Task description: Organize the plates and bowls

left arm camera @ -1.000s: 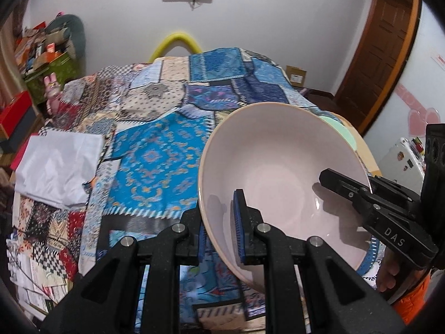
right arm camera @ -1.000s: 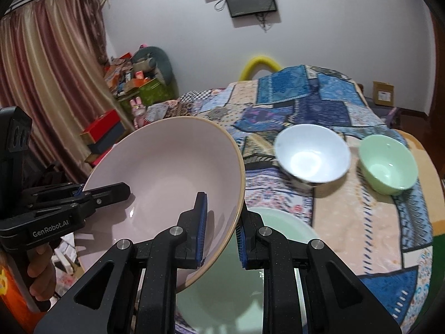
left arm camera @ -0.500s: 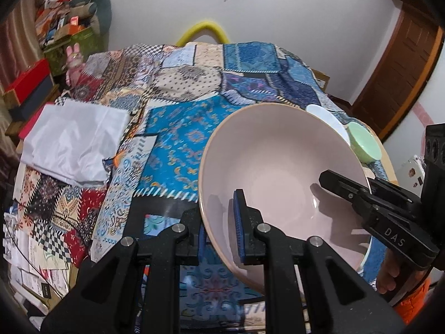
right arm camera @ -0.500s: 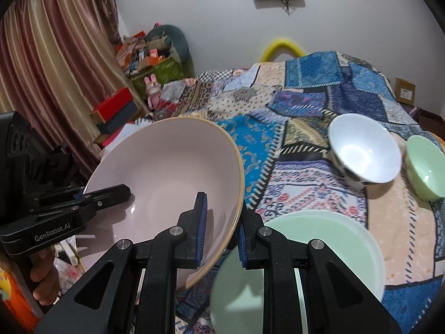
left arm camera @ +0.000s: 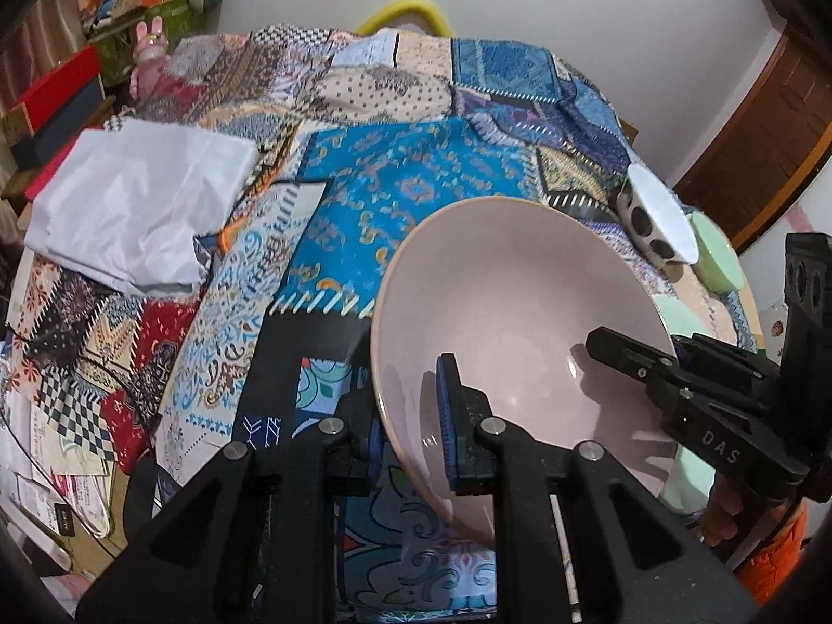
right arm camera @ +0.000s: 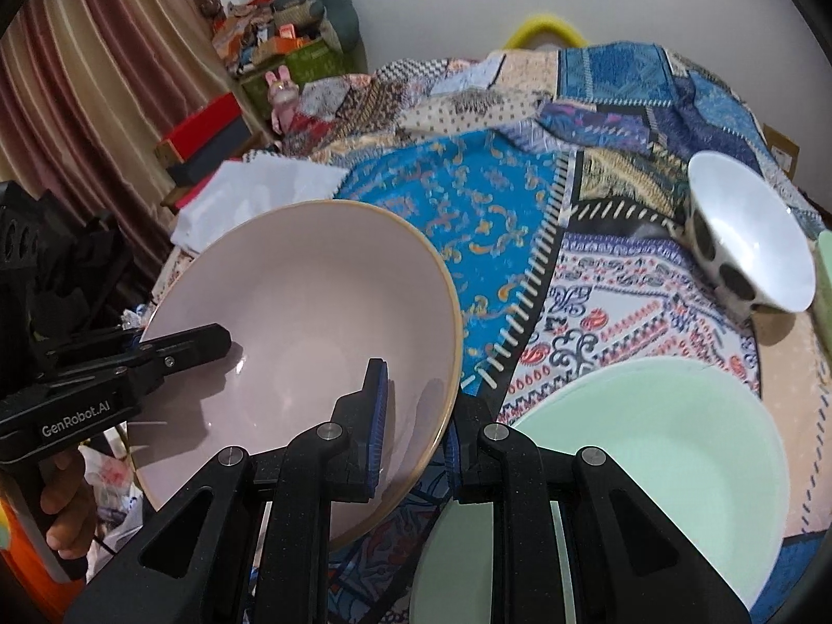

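The left tongs (left arm camera: pixel 413 429) are clamped on the near rim of a large pink bowl (left arm camera: pixel 515 307), one blue pad inside and one outside, and the right tongs (right arm camera: pixel 413 429) are clamped on the opposite rim of the same bowl (right arm camera: pixel 301 322), so the bowl hangs tilted between the two, above the near edge of the bed. In each wrist view the other tool shows at the side with a hand (right arm camera: pixel 62 509) wrapped round its grip. The bed carries a patchwork cover (left arm camera: pixel 416 192) of blue, red, cream and black printed squares, rumpled toward its far end. A folded white cloth (left arm camera: pixel 140 208) lies near the left edge of the bed. Beside the pink bowl, at the near right corner, a pale green plate (right arm camera: pixel 650 468) lies flat on the cover. Further along the right edge stand a white bowl with black spots (right arm camera: pixel 749 239) and, just beyond it, a small green bowl (left arm camera: pixel 717 255). That makes three bowls and one plate. Behind the bed is a plain white wall with a yellow hoop (right arm camera: pixel 543 28) at its foot; striped curtains (right arm camera: pixel 93 62), stacked red and dark boxes (right arm camera: pixel 208 140) and a heap of clutter fill the left side, and a brown wooden door (left arm camera: pixel 764 130) stands at the right.
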A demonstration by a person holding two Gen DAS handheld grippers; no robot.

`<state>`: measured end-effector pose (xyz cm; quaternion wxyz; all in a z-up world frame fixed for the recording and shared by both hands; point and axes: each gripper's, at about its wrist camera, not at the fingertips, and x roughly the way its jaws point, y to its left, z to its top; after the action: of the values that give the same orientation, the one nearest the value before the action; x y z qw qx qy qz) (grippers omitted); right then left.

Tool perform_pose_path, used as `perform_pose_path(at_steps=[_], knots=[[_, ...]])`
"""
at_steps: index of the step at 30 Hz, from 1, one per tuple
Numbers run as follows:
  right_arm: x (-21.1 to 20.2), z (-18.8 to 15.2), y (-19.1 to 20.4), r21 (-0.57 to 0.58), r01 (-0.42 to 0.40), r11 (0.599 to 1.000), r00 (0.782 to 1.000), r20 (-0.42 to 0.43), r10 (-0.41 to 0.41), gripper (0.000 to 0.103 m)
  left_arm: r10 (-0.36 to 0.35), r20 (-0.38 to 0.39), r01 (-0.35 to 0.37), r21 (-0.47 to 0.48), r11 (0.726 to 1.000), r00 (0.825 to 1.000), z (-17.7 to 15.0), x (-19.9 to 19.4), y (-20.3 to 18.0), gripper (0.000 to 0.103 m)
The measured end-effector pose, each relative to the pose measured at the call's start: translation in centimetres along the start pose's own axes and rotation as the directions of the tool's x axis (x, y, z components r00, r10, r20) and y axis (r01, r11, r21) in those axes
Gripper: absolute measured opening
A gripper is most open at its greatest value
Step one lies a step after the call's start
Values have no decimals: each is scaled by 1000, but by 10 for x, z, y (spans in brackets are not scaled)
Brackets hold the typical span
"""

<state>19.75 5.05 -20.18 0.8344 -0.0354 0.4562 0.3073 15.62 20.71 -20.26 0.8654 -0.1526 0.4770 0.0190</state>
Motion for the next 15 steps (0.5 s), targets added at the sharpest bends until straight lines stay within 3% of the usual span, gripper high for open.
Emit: perform_pose_path(at_steps=[8, 15], knots=[[19, -6, 2, -20, 13, 1000, 997, -77, -15, 17, -5, -51, 4, -13, 1000, 999, -9, 21, 11, 16], [22, -3, 1, -35, 15, 999, 996, -90, -18, 20, -1, -52, 1, -8, 1000, 999, -10, 22, 11, 16]])
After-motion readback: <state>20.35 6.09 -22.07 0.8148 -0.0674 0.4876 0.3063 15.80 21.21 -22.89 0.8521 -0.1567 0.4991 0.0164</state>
